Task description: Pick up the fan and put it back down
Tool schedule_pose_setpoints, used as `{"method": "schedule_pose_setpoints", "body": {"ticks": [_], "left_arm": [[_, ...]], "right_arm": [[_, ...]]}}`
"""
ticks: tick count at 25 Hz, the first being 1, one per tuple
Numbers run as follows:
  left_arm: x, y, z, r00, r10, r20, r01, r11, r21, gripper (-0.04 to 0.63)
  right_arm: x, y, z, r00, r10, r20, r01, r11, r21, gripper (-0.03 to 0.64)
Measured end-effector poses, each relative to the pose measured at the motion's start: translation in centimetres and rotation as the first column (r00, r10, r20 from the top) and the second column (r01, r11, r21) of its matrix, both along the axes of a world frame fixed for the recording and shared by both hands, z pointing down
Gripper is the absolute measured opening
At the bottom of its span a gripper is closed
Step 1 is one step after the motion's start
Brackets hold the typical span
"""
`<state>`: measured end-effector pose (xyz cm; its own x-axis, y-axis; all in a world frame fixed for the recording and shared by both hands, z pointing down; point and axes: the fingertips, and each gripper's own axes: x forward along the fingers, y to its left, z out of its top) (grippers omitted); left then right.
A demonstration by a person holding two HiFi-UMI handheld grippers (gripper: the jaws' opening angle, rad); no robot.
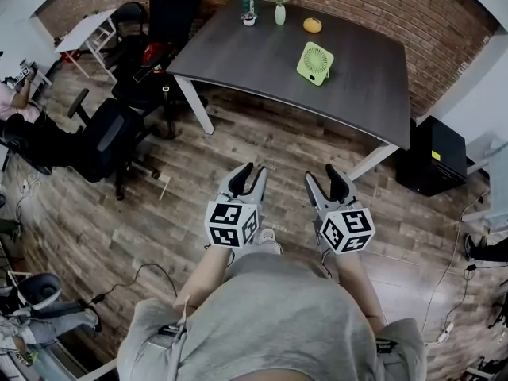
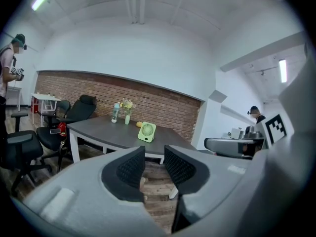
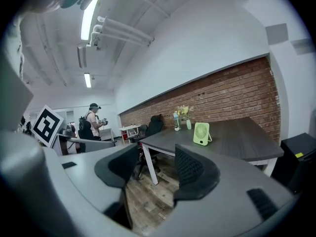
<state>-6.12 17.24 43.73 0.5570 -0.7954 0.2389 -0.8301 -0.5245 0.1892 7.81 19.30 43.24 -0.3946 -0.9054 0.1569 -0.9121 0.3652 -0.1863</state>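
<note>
A small light-green fan (image 1: 315, 63) stands upright on the dark table (image 1: 238, 54), toward its right half; it also shows as the fan (image 2: 146, 132) in the left gripper view and the fan (image 3: 201, 134) in the right gripper view. Both grippers hover over the wooden floor, well short of the table. My left gripper (image 1: 250, 175) is open with nothing between its jaws. My right gripper (image 1: 324, 178) is open too, jaws wide and empty. The two point toward the table side by side.
A bottle (image 1: 248, 1), a vase of flowers (image 1: 279, 9) and an orange thing (image 1: 312, 25) stand at the table's far edge by the brick wall. Black office chairs (image 1: 107, 137) sit left. A black box (image 1: 432, 155) stands right of the table.
</note>
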Motion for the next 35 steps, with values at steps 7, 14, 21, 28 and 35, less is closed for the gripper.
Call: {"method": "schedule_pose_setpoints", "body": {"ticks": [7,14,21,28,35], "left_arm": [[-0.4,-5.4,-0.3,1.000,0.022,0.005,-0.022,1.000,0.011,0.121],[-1.0,-9.5,0.1,1.000,0.013,0.003,-0.013,1.000,0.007,0.121],[-1.5,-12.5,0.4,1.000,0.024,0.000,-0.024,1.000,-0.005,0.121],[-1.1,-14.6,0.7,1.000,0.028,0.000,-0.028,0.999,-0.018,0.121],[-0.3,-16.6,1.7,0.999,0.035,0.003,-0.035,0.998,-0.047,0.121]], "right_arm": [[0.1,-5.0,-0.2,1.000,0.027,-0.004,-0.027,1.000,0.007,0.233],[-0.4,-9.2,0.2,1.000,0.026,-0.014,-0.026,1.000,0.000,0.233],[-0.8,-12.4,-0.3,1.000,0.027,-0.016,-0.027,1.000,0.010,0.233],[-0.2,-14.0,0.1,0.999,0.035,-0.007,-0.035,0.999,-0.004,0.233],[0.8,-16.5,1.0,0.999,0.047,-0.004,-0.047,0.999,-0.027,0.233]]}}
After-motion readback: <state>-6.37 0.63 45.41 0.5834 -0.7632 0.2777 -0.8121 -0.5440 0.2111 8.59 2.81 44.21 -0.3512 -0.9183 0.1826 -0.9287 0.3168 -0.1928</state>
